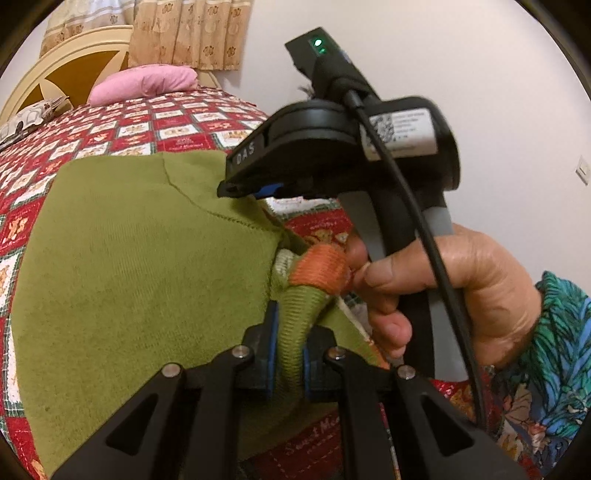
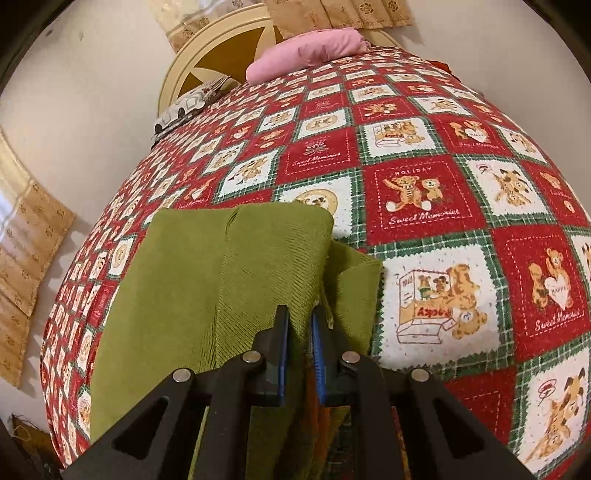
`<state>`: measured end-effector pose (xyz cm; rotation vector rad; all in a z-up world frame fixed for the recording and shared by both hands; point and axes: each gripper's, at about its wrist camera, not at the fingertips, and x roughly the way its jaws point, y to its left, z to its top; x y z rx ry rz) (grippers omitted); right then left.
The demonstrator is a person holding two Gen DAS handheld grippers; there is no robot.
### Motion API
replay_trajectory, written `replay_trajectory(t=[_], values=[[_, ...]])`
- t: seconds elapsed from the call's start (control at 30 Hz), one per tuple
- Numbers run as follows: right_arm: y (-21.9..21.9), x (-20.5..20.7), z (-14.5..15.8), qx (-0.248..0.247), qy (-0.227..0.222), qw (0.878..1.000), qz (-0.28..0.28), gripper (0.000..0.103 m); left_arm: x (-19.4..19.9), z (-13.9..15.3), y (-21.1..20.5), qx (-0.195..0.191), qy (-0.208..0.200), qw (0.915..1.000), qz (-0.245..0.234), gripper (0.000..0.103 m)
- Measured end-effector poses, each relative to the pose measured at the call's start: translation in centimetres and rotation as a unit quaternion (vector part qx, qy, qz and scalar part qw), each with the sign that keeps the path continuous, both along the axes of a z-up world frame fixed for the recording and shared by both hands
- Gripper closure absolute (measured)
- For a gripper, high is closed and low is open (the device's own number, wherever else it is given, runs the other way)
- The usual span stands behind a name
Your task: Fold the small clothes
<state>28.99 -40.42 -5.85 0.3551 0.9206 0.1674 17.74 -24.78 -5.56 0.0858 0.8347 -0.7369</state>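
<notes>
The left tool [image 1: 288, 343] is clenched on a ribbed green cuff of the small green sweater [image 1: 147, 266], the fabric bunched between its blue pads [image 1: 272, 332]. Just beyond its tips the cuff ends in an orange band [image 1: 319, 271]. To the right of that, the person's right hand [image 1: 443, 291] grips the handle of the right tool [image 1: 258, 188], which hangs above the sweater's far edge.

The right tool [image 2: 300, 325] is likewise clamped on a fold of the same garment [image 2: 221, 280], green cloth pinched between its pads, the sweater's body spreading ahead and to the left of it.

The sweater lies on a bed covered by a red, white and green teddy-bear quilt [image 2: 424, 192]. Far ahead of both tools, a pink pillow [image 2: 310, 48] rests against a cream headboard [image 2: 207, 55], with tan patterned curtains [image 1: 184, 33] behind.
</notes>
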Motion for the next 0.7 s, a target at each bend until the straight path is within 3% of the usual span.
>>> replay_trajectory(t=[0.13,0.23,0.37,0.57,0.7], values=[[0.1,-0.4,0.1,0.001,0.004,1.000,-0.018,0.089,0.2,0.1,0.3,0.002,0.011,0.9999,0.003,0.087],[0.3,-1.7,0.8,-0.026,0.005,0.999,-0.027,0.071,-0.2,0.4,1.3,0.004,0.017,0.9999,-0.003,0.082],[-1.0,-5.7,2.3,-0.033,-0.015,0.998,-0.057,0.069,-2.0,1.1,4.8,-0.003,0.010,0.9999,-0.002,0.063],[-0.5,-13.5,4.5,-0.047,-0.055,0.996,-0.049,0.068,-5.1,1.4,10.5,0.012,-0.013,0.9995,0.028,0.060],[1.0,-15.5,4.6,-0.030,-0.051,0.998,-0.034,0.052,-5.6,1.0,11.5,0.012,0.005,0.9992,0.037,0.059]])
